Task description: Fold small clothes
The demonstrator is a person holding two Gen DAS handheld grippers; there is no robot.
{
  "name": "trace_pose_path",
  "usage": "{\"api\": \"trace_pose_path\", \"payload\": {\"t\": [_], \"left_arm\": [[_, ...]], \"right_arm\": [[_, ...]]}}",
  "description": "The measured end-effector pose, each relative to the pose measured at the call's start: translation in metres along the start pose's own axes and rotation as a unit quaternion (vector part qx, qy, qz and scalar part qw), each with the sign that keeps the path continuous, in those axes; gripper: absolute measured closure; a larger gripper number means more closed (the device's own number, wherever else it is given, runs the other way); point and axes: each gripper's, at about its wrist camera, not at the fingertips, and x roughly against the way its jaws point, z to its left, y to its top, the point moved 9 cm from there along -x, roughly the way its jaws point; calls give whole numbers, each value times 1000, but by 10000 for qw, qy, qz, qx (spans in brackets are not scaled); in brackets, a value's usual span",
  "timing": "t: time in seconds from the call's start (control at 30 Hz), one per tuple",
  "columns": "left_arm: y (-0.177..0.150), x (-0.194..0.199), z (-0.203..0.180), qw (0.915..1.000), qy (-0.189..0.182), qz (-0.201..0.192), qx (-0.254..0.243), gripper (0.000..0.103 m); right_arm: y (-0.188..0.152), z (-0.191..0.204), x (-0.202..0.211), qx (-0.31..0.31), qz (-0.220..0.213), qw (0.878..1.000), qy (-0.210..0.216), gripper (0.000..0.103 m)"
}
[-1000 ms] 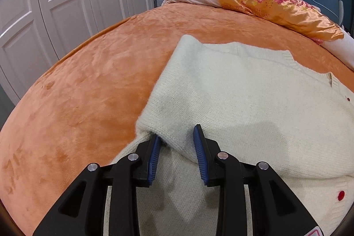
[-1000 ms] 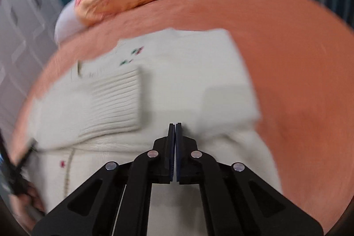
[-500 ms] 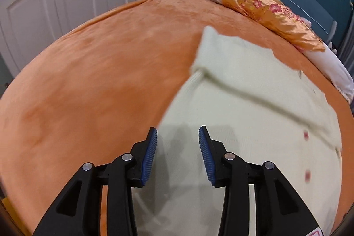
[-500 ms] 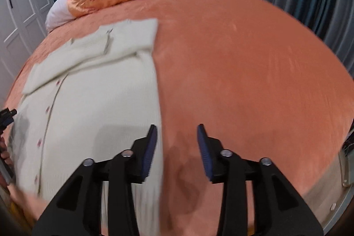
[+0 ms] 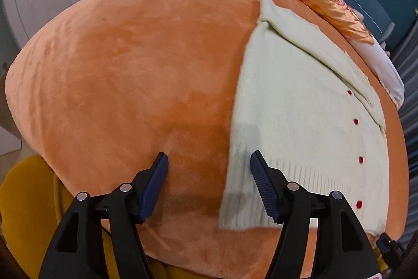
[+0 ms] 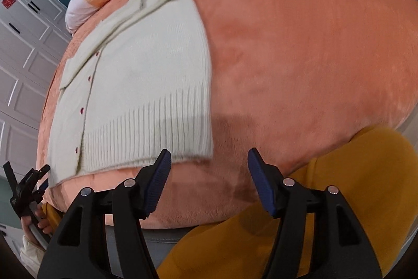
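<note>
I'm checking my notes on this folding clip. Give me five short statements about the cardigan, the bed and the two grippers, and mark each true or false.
1. The cream cardigan lies flat on the orange bedspread. True.
2. The right gripper is clamped on the cardigan's hem. False: its jaws stand open with nothing between them, having just been opening.
3. The cardigan has red buttons down its front. True.
4. The left gripper holds a sleeve. False: it is open over the cardigan's lower corner, gripping nothing, its jaws having just been opening.
5. The cardigan's sleeves hang off the bed's edge. False: they are folded across its upper part, near the floral pillow.
</note>
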Motion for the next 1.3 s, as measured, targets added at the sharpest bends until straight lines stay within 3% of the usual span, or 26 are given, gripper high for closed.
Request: {"api": "trace_pose_path", "payload": {"t": [0.07,0.2,0.4,0.47,0.6,0.7,0.8,0.83,0.87,1.03,1.17,1.3], "left_arm": [[-1,-3,-6,9999,-60,48,-71,34],[-5,-9,-12,9996,111,73,-253,32],[0,-14,-18,9994,131,180,-246,32],[2,-15,-22,9993,107,205,-281,32],[3,-17,-33,9987,101,288,-396,33],[1,-19,-43,9981,14,377,-481,42],[2,-20,-49,9971,109,394,-647,72],[2,-19,-50,9968,118,415,-678,90],[3,-17,-49,9968,106,432,-662,93],[9,6,-40,9985,-364,345,-214,92],[2,3,-23,9983,-328,486,3,87],[-4,-4,-9,9984,-175,470,274,67]], "right_arm": [[0,1,-5,3,60,10000,19,44],[2,6,-9,-78,3,9999,119,36],[9,21,-10,-334,-110,9961,815,36],[9,24,-13,-446,-93,9951,875,36],[12,34,-17,-451,-80,9940,995,48],[16,36,-19,-446,-128,9946,925,59],[18,39,-21,-470,-126,9942,956,91],[19,39,-21,-498,-115,9940,971,94],[19,38,-19,-504,-139,9938,984,95],[22,42,1,-266,-499,9929,1043,96],[17,39,-9,-119,-386,9957,829,96],[13,34,-19,-235,-195,9967,750,92]]}}
